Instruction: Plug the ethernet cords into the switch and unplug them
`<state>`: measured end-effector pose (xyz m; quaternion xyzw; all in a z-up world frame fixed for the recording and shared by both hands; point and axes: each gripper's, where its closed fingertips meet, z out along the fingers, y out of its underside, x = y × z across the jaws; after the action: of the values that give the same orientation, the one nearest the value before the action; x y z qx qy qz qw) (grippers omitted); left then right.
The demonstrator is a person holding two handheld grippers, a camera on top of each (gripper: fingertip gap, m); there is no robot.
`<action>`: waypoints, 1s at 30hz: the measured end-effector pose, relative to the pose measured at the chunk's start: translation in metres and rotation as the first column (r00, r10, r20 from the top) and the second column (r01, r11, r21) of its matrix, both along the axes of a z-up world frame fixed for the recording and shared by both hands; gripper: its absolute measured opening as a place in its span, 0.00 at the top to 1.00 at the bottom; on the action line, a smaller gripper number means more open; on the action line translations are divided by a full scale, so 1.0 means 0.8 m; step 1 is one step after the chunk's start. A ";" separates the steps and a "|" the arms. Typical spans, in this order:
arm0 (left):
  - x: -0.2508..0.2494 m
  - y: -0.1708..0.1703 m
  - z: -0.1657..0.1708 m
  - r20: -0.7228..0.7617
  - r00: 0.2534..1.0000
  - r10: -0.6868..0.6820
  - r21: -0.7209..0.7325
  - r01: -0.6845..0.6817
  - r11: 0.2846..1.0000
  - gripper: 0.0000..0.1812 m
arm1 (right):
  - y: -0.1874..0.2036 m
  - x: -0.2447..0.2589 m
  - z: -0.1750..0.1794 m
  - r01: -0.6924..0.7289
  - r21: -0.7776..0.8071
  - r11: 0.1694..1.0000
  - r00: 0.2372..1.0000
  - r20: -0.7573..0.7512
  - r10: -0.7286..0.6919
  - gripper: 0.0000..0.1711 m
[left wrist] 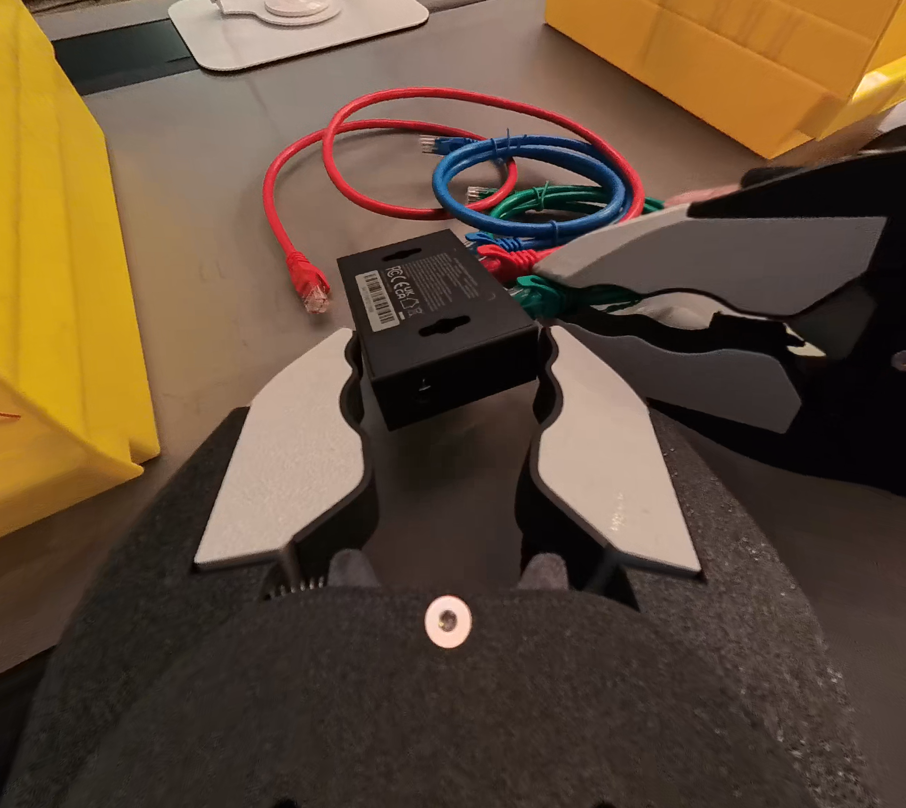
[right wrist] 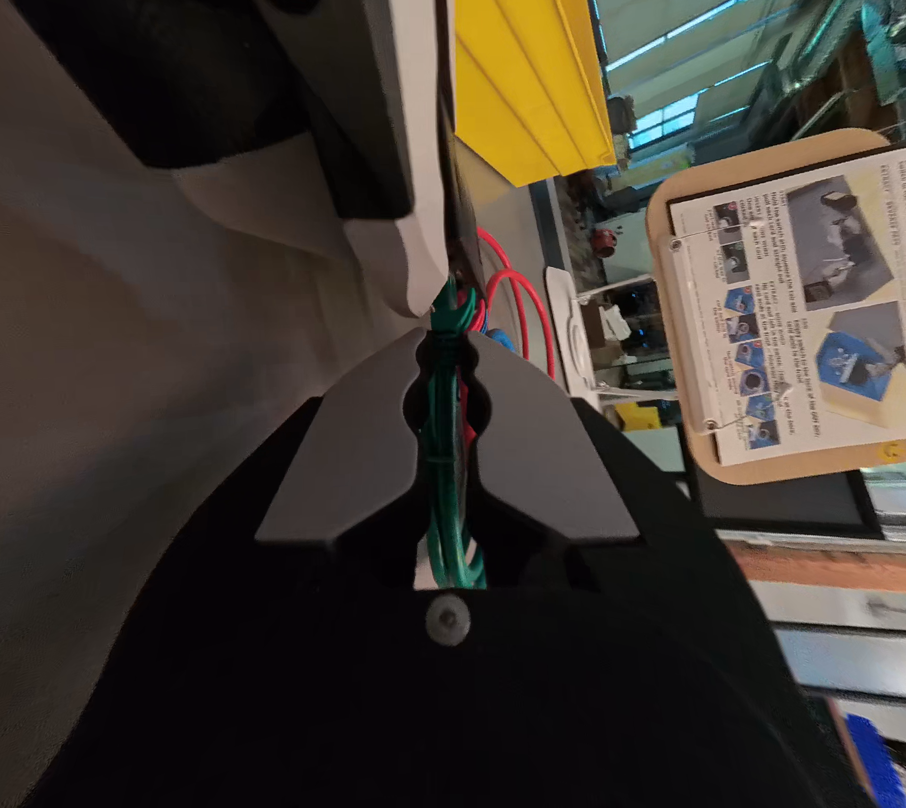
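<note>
My left gripper has its jaws clamped across the black switch on the counter. My right gripper pinches the green cord at its plug. Risk: a skewed pull drags the switch loose or snaps the latch.

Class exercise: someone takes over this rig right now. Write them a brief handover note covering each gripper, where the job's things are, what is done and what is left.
Left gripper: clamped across the black switch, label side up.
Right gripper: shut on the green cord just behind its plug.
Blue cord, red cord and green cord all sit in the switch's far side; the red cord's other end lies loose on the table.
Done: plugging in. Left: pull all three out, green first.
</note>
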<state>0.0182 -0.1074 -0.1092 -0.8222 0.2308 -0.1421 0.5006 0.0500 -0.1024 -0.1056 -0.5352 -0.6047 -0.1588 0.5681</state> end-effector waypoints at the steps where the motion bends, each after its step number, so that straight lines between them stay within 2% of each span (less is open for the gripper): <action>1: 0.000 0.000 0.000 0.006 1.000 -0.007 -0.003 0.007 1.000 0.62 | -0.001 0.000 0.000 -0.013 -0.016 1.000 1.000 -0.016 0.012 0.94; 4: 0.000 -0.003 -0.001 0.025 0.999 -0.025 -0.017 0.026 1.000 0.62 | -0.005 0.001 -0.002 -0.061 -0.066 0.996 0.997 -0.055 0.058 0.93; 10: -0.001 -0.003 -0.005 0.012 0.999 -0.030 -0.012 0.030 0.999 0.62 | -0.010 -0.003 -0.013 -0.140 -0.342 0.929 0.978 -0.193 0.076 0.93; 12: -0.002 -0.003 -0.008 -0.009 0.999 -0.035 -0.012 0.035 0.999 0.62 | -0.012 -0.004 -0.017 -0.180 -0.425 0.887 0.969 -0.233 0.085 0.92; 17: -0.002 -0.004 -0.009 -0.026 0.999 -0.043 -0.004 0.043 0.999 0.62 | -0.020 -0.006 -0.020 -0.303 -0.630 0.715 0.931 -0.355 0.081 0.92; 22: -0.001 -0.002 -0.007 -0.021 0.999 -0.043 0.005 0.043 0.999 0.62 | -0.022 -0.006 -0.016 -0.366 -0.703 0.610 0.910 -0.408 0.076 0.92; 27: -0.002 -0.001 -0.005 -0.005 0.999 -0.033 0.002 0.033 0.999 0.62 | -0.021 -0.007 -0.014 -0.374 -0.714 0.592 0.892 -0.452 0.019 0.92; 30: -0.004 0.001 -0.003 0.032 0.999 -0.024 -0.007 0.024 1.000 0.62 | -0.019 -0.010 -0.009 -0.400 -0.727 0.558 0.853 -0.518 -0.064 0.93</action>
<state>0.0153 -0.1067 -0.1113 -0.8188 0.2321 -0.1619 0.4995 0.0419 -0.1177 -0.1127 -0.6936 -0.4943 0.3349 0.4031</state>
